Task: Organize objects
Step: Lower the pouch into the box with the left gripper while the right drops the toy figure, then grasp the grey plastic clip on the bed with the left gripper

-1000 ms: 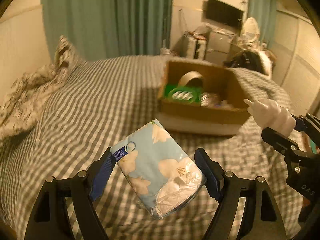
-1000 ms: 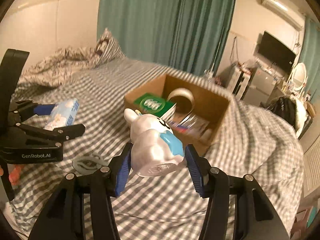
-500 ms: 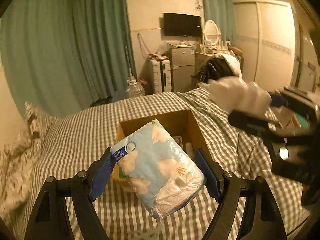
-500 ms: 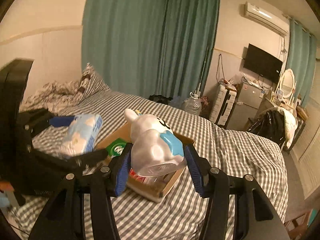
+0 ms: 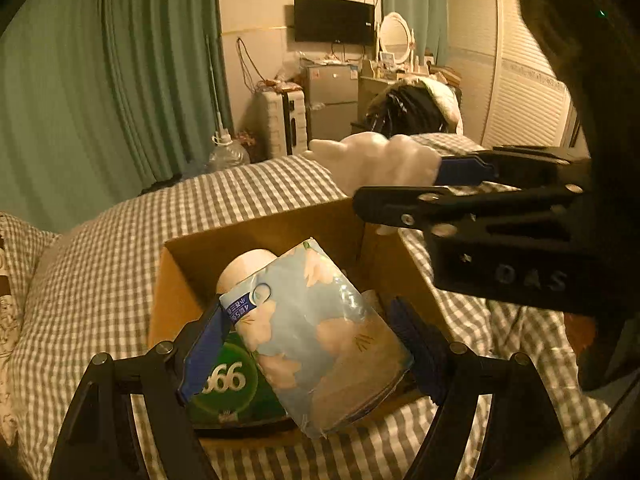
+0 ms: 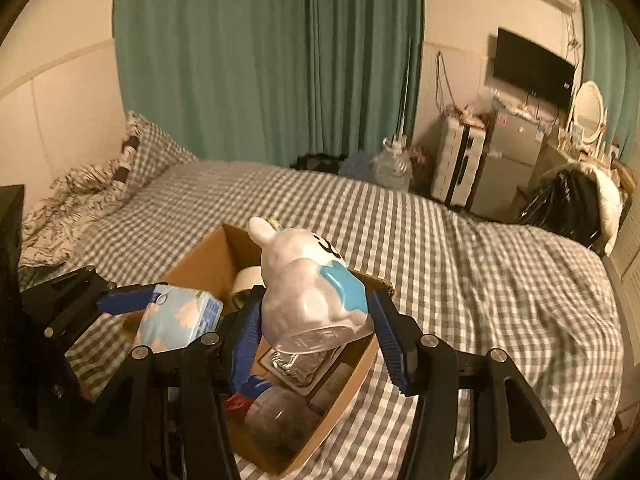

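Observation:
My left gripper [image 5: 312,344] is shut on a light blue flowered tissue pack [image 5: 320,336] and holds it over the open cardboard box [image 5: 264,236] on the checked bed. My right gripper [image 6: 316,320] is shut on a white rabbit figure with a blue scarf [image 6: 308,288], held above the same box [image 6: 200,256]. In the left wrist view the rabbit figure [image 5: 372,160] and right gripper [image 5: 460,184] hang over the box's far right corner. In the right wrist view the tissue pack [image 6: 180,316] and left gripper [image 6: 132,300] sit at the box's left side.
The box holds a tape roll [image 5: 244,268], a green packet [image 5: 228,384], a clear bottle [image 6: 280,408] and a foil pack [image 6: 296,360]. The checked bed [image 6: 460,264] spreads around it. Pillows [image 6: 100,184] lie left; a suitcase [image 6: 456,164] and fridge [image 6: 508,156] stand beyond.
Both grippers have swung from the open bed to above the box, carrying the tissue pack and the rabbit figure. The box now lies right under them. Both grips are unchanged.

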Available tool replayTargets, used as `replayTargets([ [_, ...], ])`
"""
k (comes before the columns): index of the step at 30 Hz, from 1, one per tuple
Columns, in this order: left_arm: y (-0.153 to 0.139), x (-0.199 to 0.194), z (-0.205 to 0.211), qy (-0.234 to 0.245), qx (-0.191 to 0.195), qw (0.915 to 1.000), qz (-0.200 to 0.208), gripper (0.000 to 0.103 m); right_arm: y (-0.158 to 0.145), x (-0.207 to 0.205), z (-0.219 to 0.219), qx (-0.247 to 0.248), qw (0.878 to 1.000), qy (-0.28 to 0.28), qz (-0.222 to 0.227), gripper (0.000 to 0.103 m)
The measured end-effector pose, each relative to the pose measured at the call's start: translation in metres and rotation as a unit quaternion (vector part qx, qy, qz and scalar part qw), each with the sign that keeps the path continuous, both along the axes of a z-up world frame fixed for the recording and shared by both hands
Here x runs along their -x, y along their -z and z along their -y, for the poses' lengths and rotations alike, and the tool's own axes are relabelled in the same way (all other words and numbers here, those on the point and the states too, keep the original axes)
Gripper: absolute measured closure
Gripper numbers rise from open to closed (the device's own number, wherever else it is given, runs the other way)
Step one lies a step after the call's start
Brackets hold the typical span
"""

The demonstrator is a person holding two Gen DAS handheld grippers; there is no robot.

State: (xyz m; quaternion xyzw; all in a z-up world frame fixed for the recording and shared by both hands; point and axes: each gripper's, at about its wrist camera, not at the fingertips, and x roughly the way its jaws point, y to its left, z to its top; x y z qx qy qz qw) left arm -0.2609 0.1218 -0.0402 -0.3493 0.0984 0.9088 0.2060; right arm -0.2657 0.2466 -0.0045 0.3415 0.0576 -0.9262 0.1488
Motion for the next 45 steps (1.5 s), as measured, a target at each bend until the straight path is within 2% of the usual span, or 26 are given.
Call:
replayTargets([
  [5,0.021,0.019,0.0,0.009,-0.005,0.9998,0.017,0.021,0.027,0.027,-0.009,0.004,1.0,0.011,0.023,0.05],
  [9,0.031,0.023,-0.002,0.014,-0.005,0.9996,0.024,0.018,0.041,0.034,-0.022,0.045,0.998,0.018,0.035,0.05],
  [10,0.032,0.021,-0.003,0.013,-0.007,0.9996,0.026,0.018,0.042,0.033,-0.025,0.049,0.998,0.02,0.035,0.045],
  [11,0.032,0.021,-0.003,0.01,-0.008,0.9995,0.028,0.014,0.041,0.033,-0.027,0.051,0.998,0.023,0.031,0.035],
  [12,0.032,0.02,-0.004,0.001,-0.007,0.9996,0.027,0.004,0.038,0.029,-0.029,0.05,0.998,0.025,0.02,0.03],
  [13,0.03,0.019,-0.005,-0.007,-0.006,0.9997,0.023,0.0,0.034,0.026,-0.029,0.049,0.998,0.028,0.011,0.026],
  [19,-0.01,-0.012,0.006,-0.018,-0.023,0.9996,-0.005,0.0,-0.008,-0.011,-0.039,0.055,0.997,0.038,-0.024,0.023],
  [22,-0.044,-0.031,0.009,-0.028,-0.027,0.9986,-0.036,0.0,-0.036,-0.041,-0.04,0.029,0.998,0.044,-0.046,0.022],
  [26,-0.086,-0.069,0.028,-0.046,-0.038,0.9955,-0.073,0.0,-0.08,-0.09,-0.036,0.006,0.996,0.042,-0.082,0.015],
  [29,-0.106,-0.09,0.041,-0.058,-0.05,0.9931,-0.089,0.0,-0.106,-0.133,-0.027,-0.002,0.994,0.025,-0.107,0.012],
  [32,-0.11,-0.115,0.061,-0.068,-0.052,0.9918,-0.095,0.0,-0.113,-0.165,-0.015,-0.012,0.993,0.014,-0.12,0.009],
  [37,-0.089,-0.147,0.1,-0.091,-0.042,0.9906,-0.093,0.0,-0.091,-0.202,0.001,-0.012,0.994,0.02,-0.105,0.009],
  [41,-0.055,-0.163,0.124,-0.114,-0.035,0.9894,-0.083,0.0,-0.05,-0.215,0.003,-0.015,0.995,0.043,-0.088,0.009],
  [45,-0.009,-0.171,0.141,-0.149,-0.039,0.9861,-0.062,0.0,0.001,-0.214,0.013,-0.012,0.998,0.032,-0.057,0.009],
])
